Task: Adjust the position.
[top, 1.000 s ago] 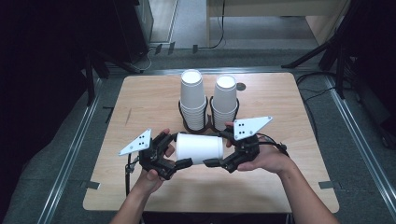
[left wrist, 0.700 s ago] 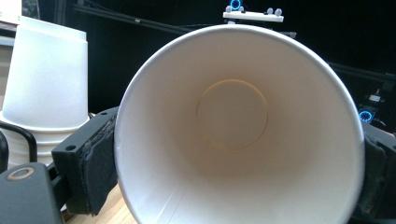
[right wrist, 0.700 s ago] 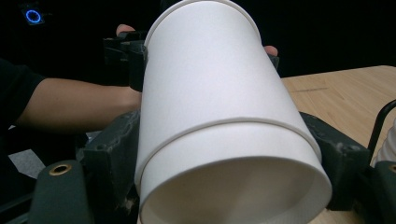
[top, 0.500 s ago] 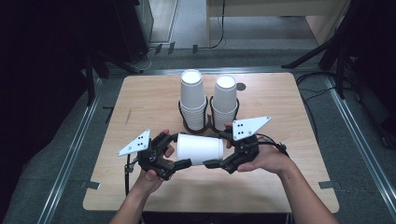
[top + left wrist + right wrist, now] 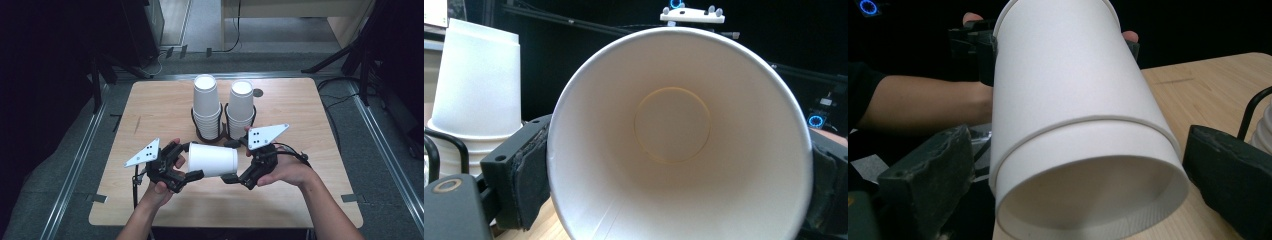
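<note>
Holding the paper cup point(image 5: 212, 160) on its side, the left gripper point(image 5: 176, 167) clamps its rim, so the right gripper point(image 5: 241, 170), jaws wide around the base, should close gently.

The cup point(image 5: 212, 160) looks like matt white paper, smooth outside and in, with a faint seam down its inner wall. The two cup stacks point(image 5: 207, 105) share that paper finish. The tabletop point(image 5: 150, 110) is pale wood with fine grain, lightly satin. The left claw point(image 5: 182, 162) and right claw point(image 5: 234, 161) look like matt black plastic with rough, worn pads point(image 5: 531, 175).
</note>
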### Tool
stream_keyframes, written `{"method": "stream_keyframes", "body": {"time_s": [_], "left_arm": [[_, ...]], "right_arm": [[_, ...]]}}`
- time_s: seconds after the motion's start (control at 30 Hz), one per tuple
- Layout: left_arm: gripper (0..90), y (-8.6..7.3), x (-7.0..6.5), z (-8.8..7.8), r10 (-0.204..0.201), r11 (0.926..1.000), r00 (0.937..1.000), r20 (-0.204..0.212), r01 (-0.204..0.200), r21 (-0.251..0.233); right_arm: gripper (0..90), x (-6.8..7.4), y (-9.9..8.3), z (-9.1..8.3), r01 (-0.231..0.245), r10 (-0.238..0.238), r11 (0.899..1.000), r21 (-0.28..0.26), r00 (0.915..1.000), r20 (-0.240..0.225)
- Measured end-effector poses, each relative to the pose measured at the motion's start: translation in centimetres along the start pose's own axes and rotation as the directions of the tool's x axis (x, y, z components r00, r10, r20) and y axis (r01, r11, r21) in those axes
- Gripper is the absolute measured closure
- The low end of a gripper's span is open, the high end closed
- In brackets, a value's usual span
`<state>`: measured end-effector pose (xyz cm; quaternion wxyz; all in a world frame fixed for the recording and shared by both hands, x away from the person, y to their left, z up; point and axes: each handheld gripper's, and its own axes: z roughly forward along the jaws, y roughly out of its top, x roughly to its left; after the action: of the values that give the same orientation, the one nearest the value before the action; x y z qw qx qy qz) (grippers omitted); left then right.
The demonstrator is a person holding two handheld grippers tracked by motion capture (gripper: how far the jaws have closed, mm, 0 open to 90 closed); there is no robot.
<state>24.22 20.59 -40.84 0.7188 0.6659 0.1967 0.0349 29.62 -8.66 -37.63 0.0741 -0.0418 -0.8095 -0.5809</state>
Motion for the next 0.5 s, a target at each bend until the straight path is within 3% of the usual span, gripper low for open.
{"method": "stream_keyframes", "body": {"time_s": [0.23, 0.33, 0.5], "left_arm": [[6.7, 0.1, 0.0, 0.0, 0.018, 0.9990, 0.9998, -0.012, -0.018, 0.040], [6.7, 0.2, 0.1, 0.0, 0.031, 0.9977, 0.9994, -0.017, -0.030, 0.061], [6.7, 0.5, 0.3, 0.0, 0.046, 0.9944, 0.9987, -0.023, -0.043, 0.096]], "right_arm": [[0.0, 0.3, 0.6, -0.8, 0.029, -0.031, 0.998, 0.060, 0.9985, 0.045], [0.0, 0.5, 1.0, -1.1, 0.059, -0.070, 0.991, 0.122, 0.9944, 0.080], [0.0, 0.9, 1.9, -1.7, 0.095, -0.117, 0.975, 0.199, 0.9881, 0.100]]}}
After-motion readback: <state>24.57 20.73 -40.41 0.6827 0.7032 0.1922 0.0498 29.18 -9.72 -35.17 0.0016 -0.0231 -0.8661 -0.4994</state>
